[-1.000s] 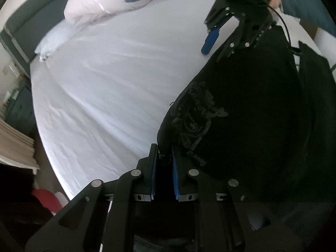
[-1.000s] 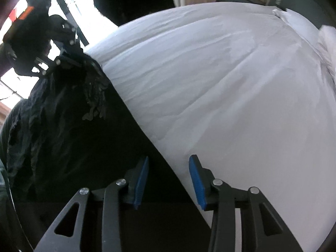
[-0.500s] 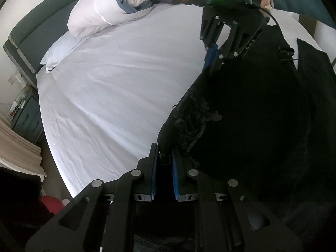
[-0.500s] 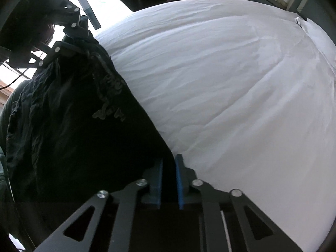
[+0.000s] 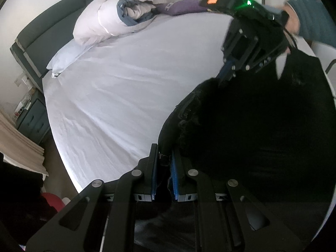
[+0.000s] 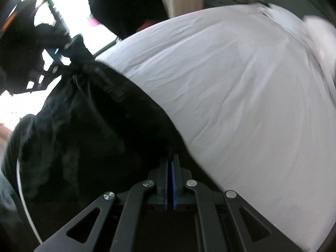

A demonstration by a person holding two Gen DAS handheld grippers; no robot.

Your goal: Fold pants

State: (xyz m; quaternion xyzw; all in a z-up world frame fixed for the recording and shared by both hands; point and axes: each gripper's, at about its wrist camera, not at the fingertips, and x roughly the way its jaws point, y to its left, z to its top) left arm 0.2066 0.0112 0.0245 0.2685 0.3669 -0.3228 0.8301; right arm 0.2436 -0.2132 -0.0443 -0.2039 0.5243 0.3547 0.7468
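Black pants [image 5: 262,126] hang between the two grippers over the near right part of a bed covered with a white sheet [image 5: 126,88], the dark cloth spreading down over the edge of the mattress. In the left wrist view the left gripper [image 5: 164,163] has its blue-padded jaws pressed together on a bunched corner of the pants, the fabric rising straight out of the narrow gap between the pads. Farther off in that view the right gripper [image 5: 227,71] points down at the upper edge of the cloth, its body showing an orange patch and a green light, with a hand [image 5: 292,19] in a blue sleeve [image 5: 315,21] behind it. The right wrist view is blurred; there the right gripper [image 6: 170,163] has its jaws closed almost flat against each other, pinching the edge of the pants where black cloth meets white sheet, and the left gripper [image 6: 56,52] shows at upper left gripping a gathered knot of fabric. At the head of the bed lie a rolled white and blue duvet [image 5: 117,19], a pale pillow [image 5: 65,56] and a purple cushion [image 5: 180,9], against a dark headboard [image 5: 48,33]
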